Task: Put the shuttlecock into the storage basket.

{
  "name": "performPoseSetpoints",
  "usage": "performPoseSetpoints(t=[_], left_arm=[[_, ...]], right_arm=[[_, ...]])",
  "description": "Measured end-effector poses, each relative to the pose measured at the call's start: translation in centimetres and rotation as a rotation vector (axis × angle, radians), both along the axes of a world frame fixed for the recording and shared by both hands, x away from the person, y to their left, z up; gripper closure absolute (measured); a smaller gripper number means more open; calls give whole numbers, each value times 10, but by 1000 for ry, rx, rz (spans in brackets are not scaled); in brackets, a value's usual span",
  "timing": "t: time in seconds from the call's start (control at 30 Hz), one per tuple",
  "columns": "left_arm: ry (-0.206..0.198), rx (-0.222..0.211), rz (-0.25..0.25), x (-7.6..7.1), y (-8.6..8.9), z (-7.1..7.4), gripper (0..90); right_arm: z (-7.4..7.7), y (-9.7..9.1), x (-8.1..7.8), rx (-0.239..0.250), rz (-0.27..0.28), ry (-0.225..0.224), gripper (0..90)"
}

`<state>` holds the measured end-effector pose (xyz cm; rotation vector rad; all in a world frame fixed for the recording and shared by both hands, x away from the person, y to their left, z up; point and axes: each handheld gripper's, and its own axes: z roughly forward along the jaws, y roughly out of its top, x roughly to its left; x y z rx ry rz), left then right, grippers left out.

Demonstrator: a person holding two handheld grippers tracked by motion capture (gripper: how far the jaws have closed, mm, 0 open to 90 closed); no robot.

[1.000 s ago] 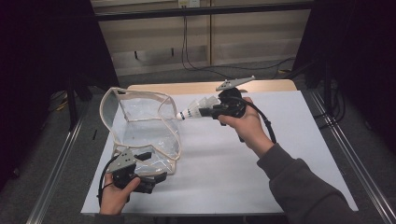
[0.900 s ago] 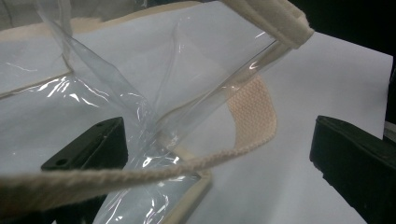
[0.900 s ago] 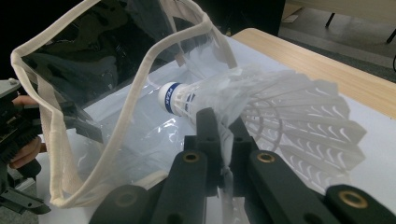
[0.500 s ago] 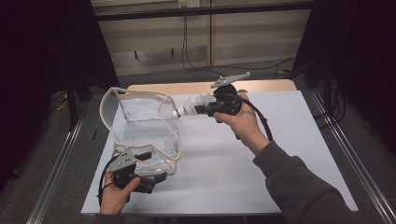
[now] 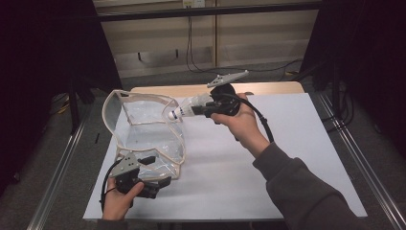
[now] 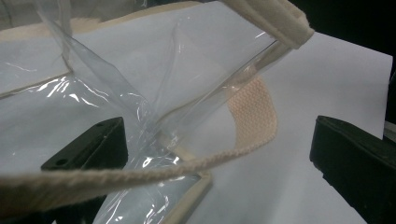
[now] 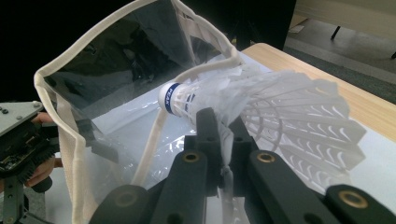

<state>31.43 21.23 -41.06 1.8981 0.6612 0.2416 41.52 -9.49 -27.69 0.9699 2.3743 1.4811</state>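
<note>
Shuttlecock [image 5: 190, 106] moved nearer bag [image 5: 143, 129] mouth | axis ~level, cork toward bag | R tongs [image 7: 219, 140] clamp it | L tongs [image 6: 219, 158] wide

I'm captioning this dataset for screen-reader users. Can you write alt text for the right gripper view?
A black two-jaw claw pinches a white feathered shuttlecock with a blue band, its cork tip at the mouth of a clear plastic bag with cream fabric trim standing open on a white table. At the left edge, a hand holds the other claw.

a clear plastic bag with cream fabric trim [image 5: 143, 127] stands on the left of the white table sheet [image 5: 297, 158]. the white feathered shuttlecock [image 5: 187, 107] hangs at its right rim, seemingly just outside. the left gripper [image 5: 143, 178] lies before the bag.
</note>
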Motion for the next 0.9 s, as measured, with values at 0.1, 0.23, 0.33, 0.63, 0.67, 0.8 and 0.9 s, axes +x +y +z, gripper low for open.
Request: performPoseSetpoints(t=[0.1, 0.23, 0.33, 0.63, 0.67, 0.8, 0.9], left_arm=[[-1, 1, -8, 1, 1, 0, 41], [3, -3, -7, 0, 1, 0, 41], [2, -4, -9, 1, 1, 0, 41], [3, -6, -13, 1, 1, 0, 41], [0, -8, -8, 1, 1, 0, 41], [1, -7, -8, 1, 1, 0, 41], [4, -5, -14, 1, 1, 0, 41]], right_arm=[[1, 4, 0, -1, 4, -2, 882], [3, 9, 0, 3, 10, -1, 882], [5, 13, 0, 2, 17, -5, 882], [10, 25, 0, 8, 34, -13, 882], [11, 27, 0, 5, 34, -16, 882], [12, 32, 0, 1, 42, -19, 882], [13, 36, -1, 2, 47, -17, 882]])
